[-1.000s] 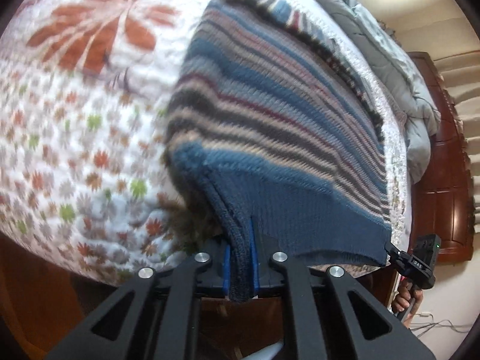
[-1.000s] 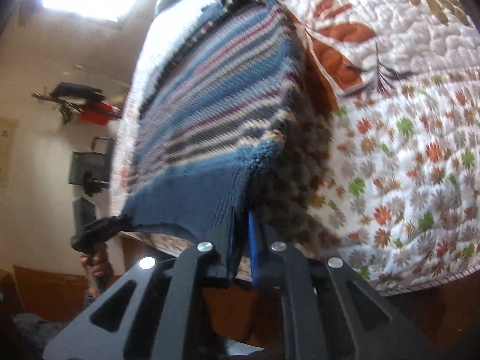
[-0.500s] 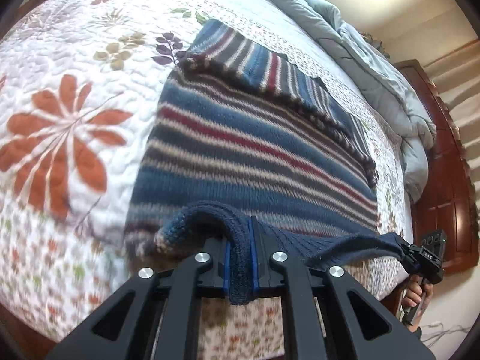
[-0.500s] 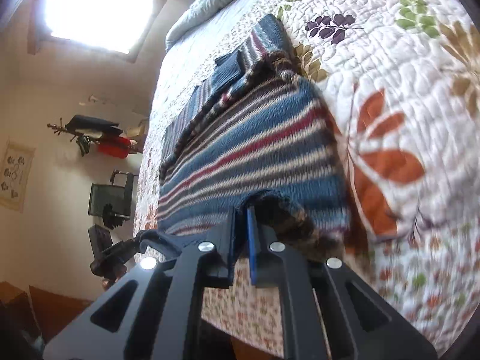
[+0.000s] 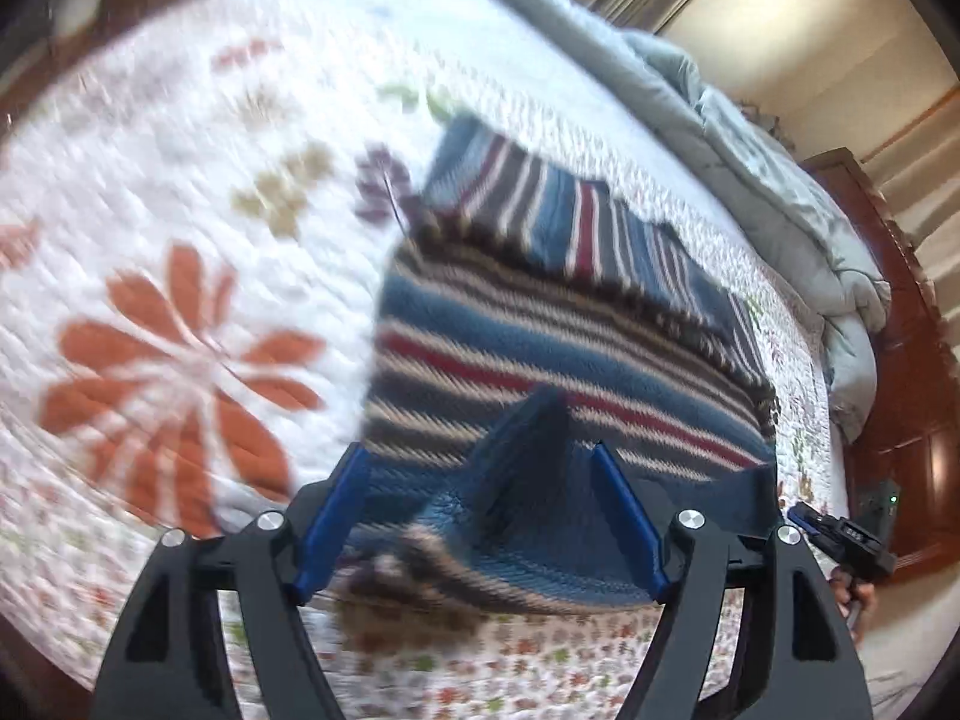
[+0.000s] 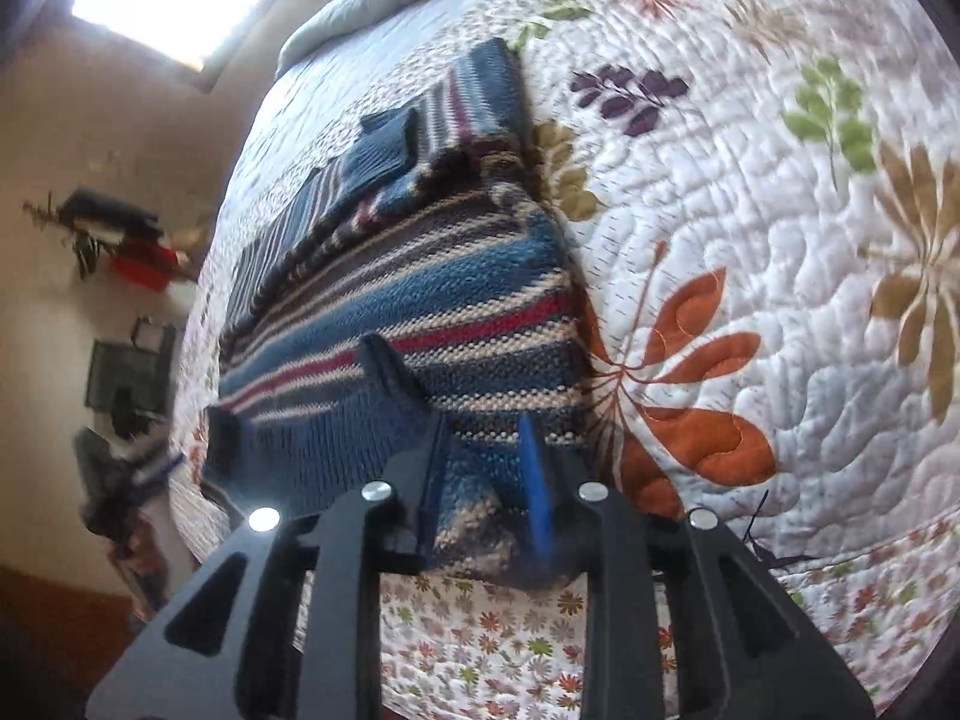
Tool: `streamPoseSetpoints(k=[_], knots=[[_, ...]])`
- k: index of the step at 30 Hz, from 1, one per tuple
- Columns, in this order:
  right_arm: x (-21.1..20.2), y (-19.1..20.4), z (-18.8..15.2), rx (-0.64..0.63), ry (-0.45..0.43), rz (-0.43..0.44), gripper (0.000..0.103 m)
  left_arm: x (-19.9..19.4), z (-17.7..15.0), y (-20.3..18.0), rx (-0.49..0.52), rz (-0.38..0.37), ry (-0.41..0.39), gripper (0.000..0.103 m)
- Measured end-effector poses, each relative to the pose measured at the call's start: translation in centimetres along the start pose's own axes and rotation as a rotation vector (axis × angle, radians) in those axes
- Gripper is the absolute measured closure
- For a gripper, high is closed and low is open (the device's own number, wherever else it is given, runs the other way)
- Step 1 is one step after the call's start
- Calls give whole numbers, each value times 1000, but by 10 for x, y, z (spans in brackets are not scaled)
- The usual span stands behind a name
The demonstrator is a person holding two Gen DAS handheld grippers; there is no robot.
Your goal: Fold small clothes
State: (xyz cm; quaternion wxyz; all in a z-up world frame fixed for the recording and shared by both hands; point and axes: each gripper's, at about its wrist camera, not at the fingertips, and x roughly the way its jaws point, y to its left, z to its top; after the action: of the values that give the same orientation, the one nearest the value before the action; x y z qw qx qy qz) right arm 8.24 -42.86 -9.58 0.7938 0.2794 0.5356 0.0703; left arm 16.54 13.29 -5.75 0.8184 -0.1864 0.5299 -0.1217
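A striped knit sweater [image 5: 558, 330] in blue, grey, cream and red lies on the quilted bed; it also shows in the right wrist view [image 6: 420, 300]. Its navy hem [image 5: 522, 480] is folded up over the body, with a raised fold standing between my fingers. My left gripper [image 5: 480, 468] is wide open, its blue pads to either side of the hem and off the cloth. My right gripper [image 6: 480, 450] is open, with the hem corner [image 6: 396, 378] lying loose between its fingers. The right gripper also shows in the left wrist view [image 5: 840, 534].
The white floral quilt [image 6: 750, 210] covers the bed [image 5: 180, 240]. A grey duvet [image 5: 780, 180] is bunched at the bed's far side. A dark wooden headboard [image 5: 912, 360] stands to the right. The bed's near edge lies just below both grippers.
Both grippers carried the hem up over the sweater's body, then opened and let it go. The hem now rests folded on the sweater.
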Motion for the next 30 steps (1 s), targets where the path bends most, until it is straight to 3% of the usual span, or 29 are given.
streamPoseSetpoints(k=[2, 4, 10, 18, 19, 20, 21, 22, 25, 30], knots=[[1, 11, 0, -51, 7, -4, 56, -9, 0, -4, 49, 43, -22, 27], [6, 28, 3, -123, 14, -29, 43, -5, -2, -12, 110, 71, -5, 27], [39, 59, 13, -232, 107, -113, 39, 48, -11, -56, 329, 209, 111, 27], [71, 68, 23, -250, 177, -171, 39, 97, -3, -61, 313, 232, 198, 29], [74, 68, 23, -251, 185, -173, 43, 101, -2, -60, 309, 227, 208, 36], [77, 67, 23, -252, 192, -177, 60, 105, -3, -59, 304, 221, 227, 49], [80, 67, 23, -252, 201, -178, 71, 109, -3, -57, 293, 220, 244, 53], [85, 66, 23, -244, 216, -169, 94, 110, -3, -55, 280, 221, 244, 60], [82, 63, 23, -218, 212, -139, 95, 106, -3, -53, 259, 193, 247, 90], [45, 67, 31, -198, 137, -38, 95, 83, 4, -52, 224, 162, 207, 93]])
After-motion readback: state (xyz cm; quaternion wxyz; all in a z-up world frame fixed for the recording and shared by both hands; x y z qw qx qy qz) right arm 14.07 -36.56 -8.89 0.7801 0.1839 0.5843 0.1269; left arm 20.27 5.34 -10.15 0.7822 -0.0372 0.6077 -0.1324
